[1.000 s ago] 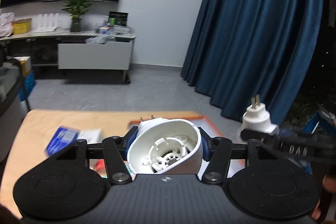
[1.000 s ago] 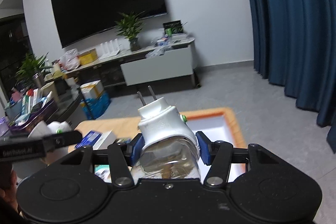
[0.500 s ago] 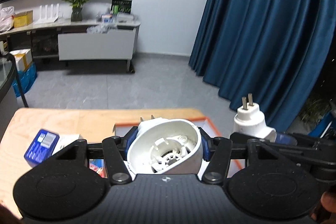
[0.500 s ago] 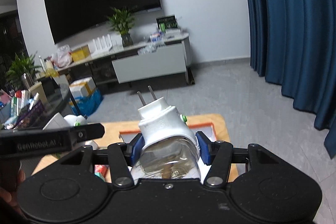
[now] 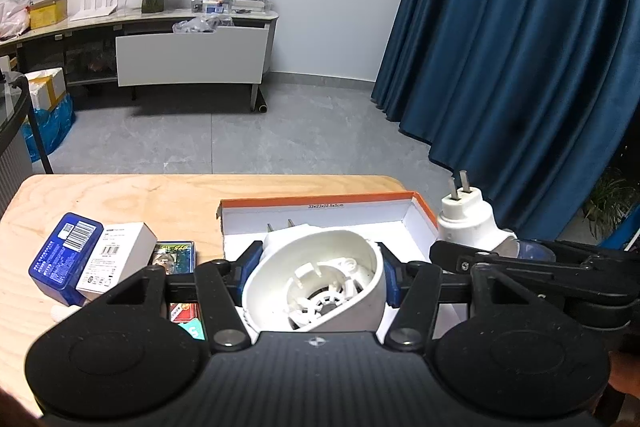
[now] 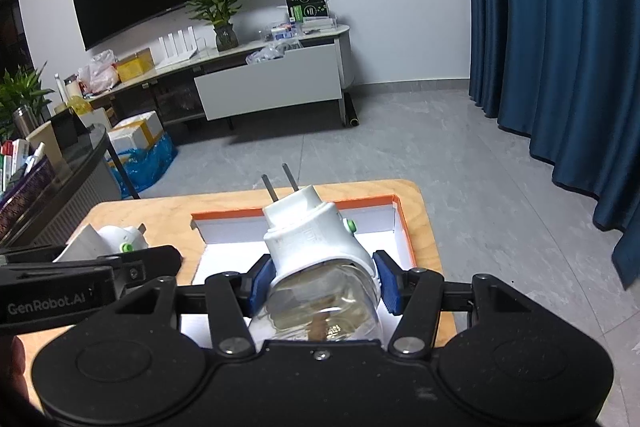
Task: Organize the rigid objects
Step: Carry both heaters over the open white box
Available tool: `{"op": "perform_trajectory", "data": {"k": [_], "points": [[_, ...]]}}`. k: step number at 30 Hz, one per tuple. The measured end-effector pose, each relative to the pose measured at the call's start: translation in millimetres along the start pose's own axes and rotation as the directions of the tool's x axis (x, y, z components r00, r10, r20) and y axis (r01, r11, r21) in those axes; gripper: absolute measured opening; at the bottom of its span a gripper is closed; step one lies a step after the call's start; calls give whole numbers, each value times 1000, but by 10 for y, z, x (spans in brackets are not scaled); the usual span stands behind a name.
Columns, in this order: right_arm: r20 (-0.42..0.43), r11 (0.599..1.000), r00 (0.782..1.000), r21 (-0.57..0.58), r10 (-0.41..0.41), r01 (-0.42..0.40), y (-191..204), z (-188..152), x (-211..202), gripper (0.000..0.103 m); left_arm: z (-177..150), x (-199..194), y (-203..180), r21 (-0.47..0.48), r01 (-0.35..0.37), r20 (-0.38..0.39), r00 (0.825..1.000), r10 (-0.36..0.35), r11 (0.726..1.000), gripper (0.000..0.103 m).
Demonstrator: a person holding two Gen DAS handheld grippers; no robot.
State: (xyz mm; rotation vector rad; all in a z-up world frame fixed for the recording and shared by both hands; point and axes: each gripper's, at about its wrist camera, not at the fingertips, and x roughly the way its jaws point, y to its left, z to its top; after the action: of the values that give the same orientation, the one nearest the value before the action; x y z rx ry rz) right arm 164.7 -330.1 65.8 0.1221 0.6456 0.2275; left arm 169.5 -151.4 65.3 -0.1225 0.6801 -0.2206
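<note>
Both handheld tools look alike. The left gripper (image 5: 316, 273) has a matte black ribbed body, two round raised discs on flat lobes, black linkage bars with silver screws (image 5: 225, 337), and blue pads on its fingers (image 5: 249, 269). The right gripper (image 6: 320, 281) matches it. White "GenRobot.AI" lettering (image 6: 46, 307) marks the left tool's side.
</note>
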Motion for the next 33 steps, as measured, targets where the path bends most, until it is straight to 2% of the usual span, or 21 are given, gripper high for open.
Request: {"op": "perform_trajectory", "data": {"k": [33], "points": [[-70,999,997,-32,-35,33,52,20,422,65,-44,245,33,-3,-39,-38,999,38,999,58]]}}
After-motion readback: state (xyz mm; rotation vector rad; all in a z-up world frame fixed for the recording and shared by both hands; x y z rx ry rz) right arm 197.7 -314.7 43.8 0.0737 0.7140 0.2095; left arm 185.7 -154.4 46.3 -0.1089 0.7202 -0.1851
